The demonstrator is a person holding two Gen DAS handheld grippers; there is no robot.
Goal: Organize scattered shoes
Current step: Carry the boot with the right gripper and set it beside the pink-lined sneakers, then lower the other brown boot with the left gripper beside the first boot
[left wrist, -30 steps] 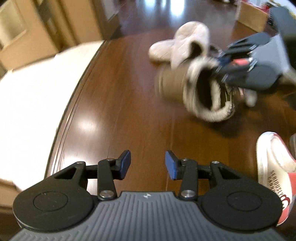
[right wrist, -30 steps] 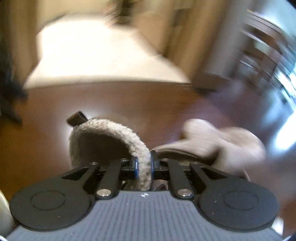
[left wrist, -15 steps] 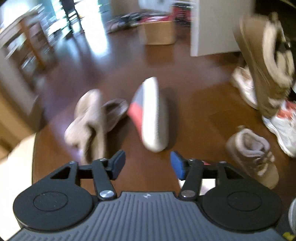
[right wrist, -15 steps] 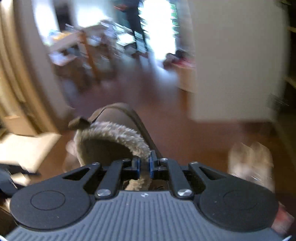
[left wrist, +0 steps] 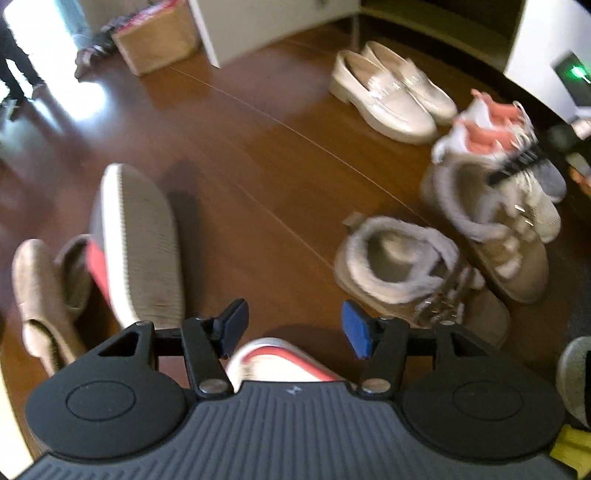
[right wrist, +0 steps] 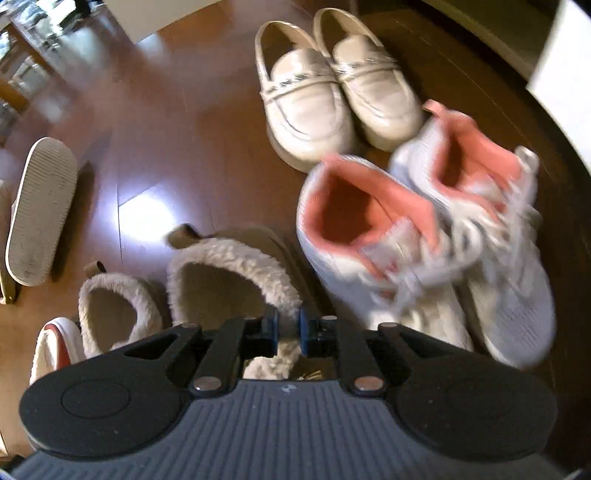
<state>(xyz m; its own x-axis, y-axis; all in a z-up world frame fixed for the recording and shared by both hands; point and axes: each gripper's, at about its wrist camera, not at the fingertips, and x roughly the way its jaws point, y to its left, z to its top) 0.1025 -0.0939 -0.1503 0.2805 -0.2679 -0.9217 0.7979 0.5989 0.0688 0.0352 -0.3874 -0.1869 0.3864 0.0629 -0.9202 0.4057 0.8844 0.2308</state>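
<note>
My right gripper holds the fleece collar of a tan fleece-lined boot between its pads, and its jaws are opening. The boot stands on the dark wood floor beside its mate. White sneakers with pink lining and cream loafers sit in pairs to the right. My left gripper hangs open over a white and red slipper, with nothing between its pads. Its match lies sole up to the left. In the left wrist view both tan boots stand at the right.
A pair of beige shoes lies at the far left. A cardboard box and a white cabinet stand at the back. A person's legs show at the top left. A grey shoe is at the right edge.
Both views have swung across the room to the row of paired shoes. My right gripper carried the tan boot down beside its mate and its jaws have parted slightly. The left jaws stand wider.
</note>
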